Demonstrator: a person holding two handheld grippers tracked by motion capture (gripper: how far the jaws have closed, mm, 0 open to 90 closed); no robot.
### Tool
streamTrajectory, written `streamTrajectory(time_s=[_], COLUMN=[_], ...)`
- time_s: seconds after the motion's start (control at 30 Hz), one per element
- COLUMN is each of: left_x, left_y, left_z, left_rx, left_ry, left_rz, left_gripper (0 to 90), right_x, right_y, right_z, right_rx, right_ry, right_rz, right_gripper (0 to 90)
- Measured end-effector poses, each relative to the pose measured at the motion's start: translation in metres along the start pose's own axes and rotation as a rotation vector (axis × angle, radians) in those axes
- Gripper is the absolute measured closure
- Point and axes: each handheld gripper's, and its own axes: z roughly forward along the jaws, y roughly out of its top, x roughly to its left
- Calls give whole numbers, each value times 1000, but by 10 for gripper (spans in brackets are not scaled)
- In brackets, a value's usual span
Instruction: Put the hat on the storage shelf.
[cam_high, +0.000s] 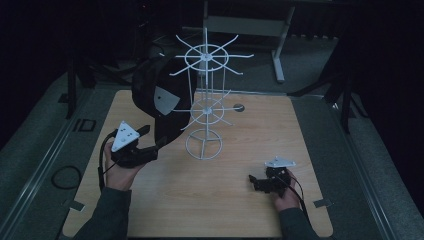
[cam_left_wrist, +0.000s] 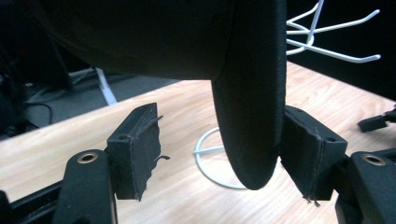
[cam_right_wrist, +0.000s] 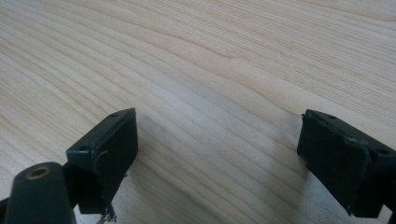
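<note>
Black fabric cap (cam_high: 150, 95) hangs on white wire display stand (cam_high: 205, 107), at stand's 9 o'clock, above light wooden table (cam_high: 225, 200). Left gripper (cam_high: 152, 141) at table's 8 o'clock, jaws spread wide; stiff black cap brim (cam_left_wrist: 250, 107) between them, against one jaw, clear of other. Right gripper (cam_high: 251, 181) at table's 5 o'clock, low over bare wood (cam_right_wrist: 210, 60), jaws apart, holding nothing.

Cap (cam_left_wrist: 187, 42) crown cut off by top edge in left gripper view; brim hides wire stand (cam_left_wrist: 210, 154) base partly.
</note>
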Motion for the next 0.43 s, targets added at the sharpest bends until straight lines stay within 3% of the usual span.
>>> streamTrajectory(time_s=[0.2, 0.43], left_x=[1, -1], left_y=[-6, -13], left_z=[-1, 5], left_rx=[4, 36], left_ry=[-28, -45], left_rz=[-55, -65], left_gripper=[323, 316], right_x=[0, 0], right_y=[0, 0], right_z=[0, 0], right_rx=[0, -1], right_ry=[0, 0], right_rz=[0, 1], right_gripper=[123, 123])
